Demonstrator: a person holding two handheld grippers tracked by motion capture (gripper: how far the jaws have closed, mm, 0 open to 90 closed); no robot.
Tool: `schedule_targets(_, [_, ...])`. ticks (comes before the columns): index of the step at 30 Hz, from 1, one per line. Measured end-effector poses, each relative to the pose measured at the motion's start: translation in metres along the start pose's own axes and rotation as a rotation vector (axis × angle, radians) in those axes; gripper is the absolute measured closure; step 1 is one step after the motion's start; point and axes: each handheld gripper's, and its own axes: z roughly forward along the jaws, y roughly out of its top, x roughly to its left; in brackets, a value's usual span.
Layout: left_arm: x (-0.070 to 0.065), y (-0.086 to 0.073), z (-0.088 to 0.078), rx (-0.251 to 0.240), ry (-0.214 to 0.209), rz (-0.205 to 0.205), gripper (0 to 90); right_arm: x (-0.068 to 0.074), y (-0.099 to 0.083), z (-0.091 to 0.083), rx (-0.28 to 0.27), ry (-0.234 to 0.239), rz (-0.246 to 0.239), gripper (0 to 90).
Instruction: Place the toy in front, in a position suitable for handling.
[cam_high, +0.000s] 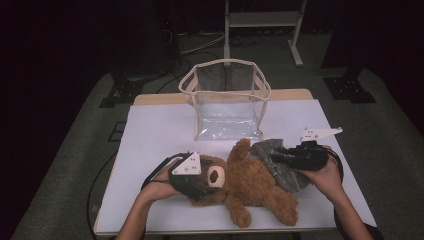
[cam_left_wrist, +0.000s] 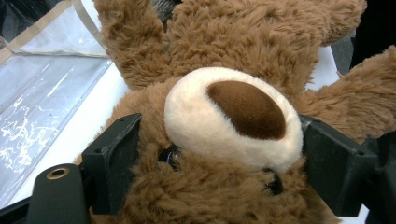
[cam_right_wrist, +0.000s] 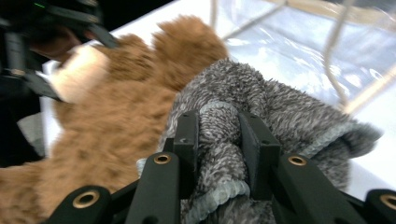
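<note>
A brown teddy bear (cam_high: 250, 185) lies on the white tabletop (cam_high: 150, 135). The left hand-held gripper (cam_high: 197, 182) clamps its head between both jaws. The right hand-held gripper (cam_high: 280, 156) pinches a fold of grey fuzzy cloth (cam_high: 285, 172) beside the bear, near a clear bag (cam_high: 227, 100).

Shaggy brown plush covers the teddy bear (cam_high: 250, 182), its cream muzzle (cam_left_wrist: 232, 116) shorter-napped between the left gripper's (cam_left_wrist: 219, 158) matt black jaws. The grey cloth (cam_right_wrist: 261, 107) pinched in the right gripper (cam_right_wrist: 219, 140) is nubbly fleece. Beyond it, the clear bag (cam_high: 226, 100) is glossy, crinkled plastic with cream fabric trim.
</note>
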Motion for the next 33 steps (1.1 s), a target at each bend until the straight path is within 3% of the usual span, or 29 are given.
schedule_targets(4, [0.000,0.000,0.003,-0.009,0.008,-0.014,18.7,0.023,0.017,0.004,-0.027,0.072,-0.066,69.4])
schedule_targets(7, [-0.001,0.001,0.003,-0.008,0.012,-0.011,18.7,0.040,0.032,0.017,-0.027,0.138,-0.115,69.4])
schedule_targets(10, [-0.001,0.001,0.003,-0.003,0.013,-0.003,18.7,0.051,0.037,0.034,0.020,0.137,-0.168,69.4])
schedule_targets(12, [-0.001,0.001,0.003,-0.004,0.012,-0.005,18.7,0.048,0.036,0.037,0.033,0.118,-0.163,69.5])
schedule_targets(17, [-0.001,0.001,0.004,-0.008,0.013,-0.010,18.7,0.030,0.031,0.030,0.030,0.079,-0.094,69.8])
schedule_targets(23, [-0.001,0.001,0.006,-0.011,0.013,-0.013,18.2,0.053,0.047,0.041,0.032,0.162,-0.165,69.7])
schedule_targets(26, [-0.002,0.001,0.006,-0.005,0.017,-0.005,18.2,0.061,0.055,0.056,0.062,0.157,-0.202,69.7])
schedule_targets(30, [-0.001,0.001,0.005,-0.006,0.017,0.001,18.2,0.047,0.054,0.068,0.100,0.096,-0.189,69.8])
schedule_targets(33, [0.000,0.000,0.006,-0.013,0.014,-0.003,18.2,0.028,0.047,0.062,0.089,0.072,-0.121,69.8])
